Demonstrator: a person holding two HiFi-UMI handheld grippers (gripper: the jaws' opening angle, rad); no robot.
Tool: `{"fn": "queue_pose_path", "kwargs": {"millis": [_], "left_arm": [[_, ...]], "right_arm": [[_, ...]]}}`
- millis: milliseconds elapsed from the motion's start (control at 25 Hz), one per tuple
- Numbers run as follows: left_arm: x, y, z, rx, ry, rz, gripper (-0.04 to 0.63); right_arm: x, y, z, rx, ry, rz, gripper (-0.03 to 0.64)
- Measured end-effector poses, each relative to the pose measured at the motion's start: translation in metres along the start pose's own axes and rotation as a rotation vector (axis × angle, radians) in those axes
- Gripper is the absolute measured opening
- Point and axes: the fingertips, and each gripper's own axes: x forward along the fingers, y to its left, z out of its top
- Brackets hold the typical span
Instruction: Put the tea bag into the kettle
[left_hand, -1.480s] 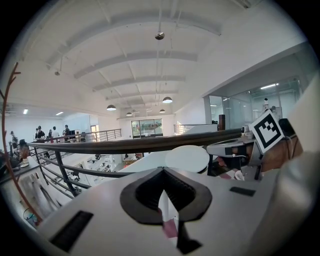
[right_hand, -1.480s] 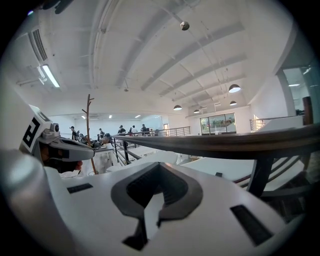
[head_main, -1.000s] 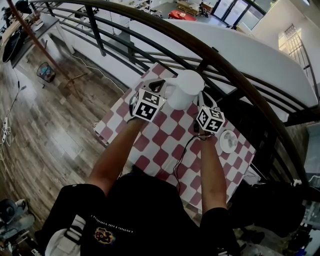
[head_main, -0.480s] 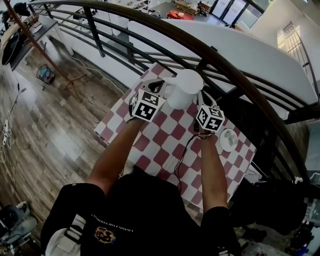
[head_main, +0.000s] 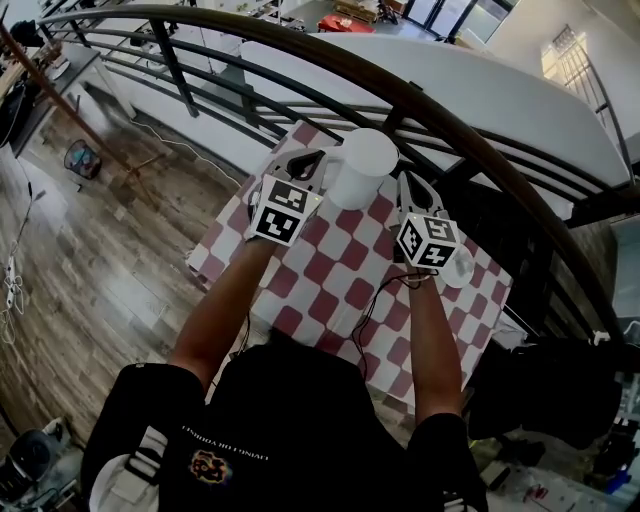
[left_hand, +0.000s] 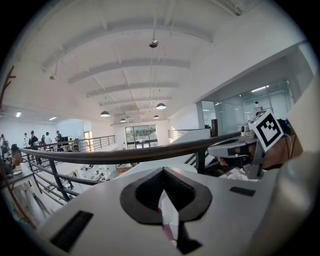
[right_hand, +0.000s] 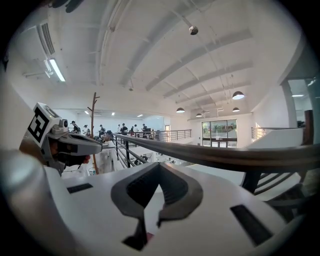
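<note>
A white kettle (head_main: 358, 168) stands at the far edge of the red-and-white checked table (head_main: 330, 290). My left gripper (head_main: 316, 158) is just left of the kettle, raised and pointing away from me. It is shut on a white tea bag (left_hand: 169, 217) with a pinkish lower end, pinched upright between the jaws of my left gripper (left_hand: 162, 175). My right gripper (head_main: 406, 182) is held just right of the kettle. In the right gripper view the right gripper (right_hand: 159, 169) is shut. A tiny reddish speck sits low between its jaws, and I cannot tell what it is.
A dark curved railing (head_main: 450, 130) runs close behind the table, with a drop to a lower floor beyond it. A small white dish (head_main: 462, 268) lies on the table by my right gripper's cube. A black cable (head_main: 375, 305) trails across the cloth toward me.
The two grippers have drawn slightly apart on either side of the kettle. The head view has shifted a little. Both pairs of jaws stay shut.
</note>
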Motion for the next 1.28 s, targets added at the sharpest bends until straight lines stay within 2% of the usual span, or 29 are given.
{"fn": "queue_pose_path", "kwargs": {"millis": [360,560,800,920,1120,1280], "left_arm": [[-0.047,-0.042,0.007,0.004,-0.026,-0.104,-0.002],[-0.084,-0.058,0.013,0.005,-0.047,-0.174,-0.002],[-0.130,-0.090,0.006,0.050,-0.034,-0.257,-0.002],[-0.152,-0.118,-0.009,0.077,-0.014,-0.328,-0.002],[-0.178,-0.170,-0.020,0.100,0.001,-0.482,-0.002],[-0.190,-0.200,-0.020,0.134,-0.012,-0.578,-0.002]], "right_arm": [[-0.086,0.025,0.039,0.003,-0.082,-0.008,0.011],[-0.147,0.052,0.043,0.054,-0.121,-0.016,0.011],[-0.216,0.080,0.031,0.155,-0.148,-0.063,0.011],[-0.249,0.102,0.020,0.186,-0.160,-0.076,0.011],[-0.287,0.145,0.017,0.225,-0.186,-0.032,0.011],[-0.302,0.160,0.019,0.202,-0.203,-0.041,0.011]]}}
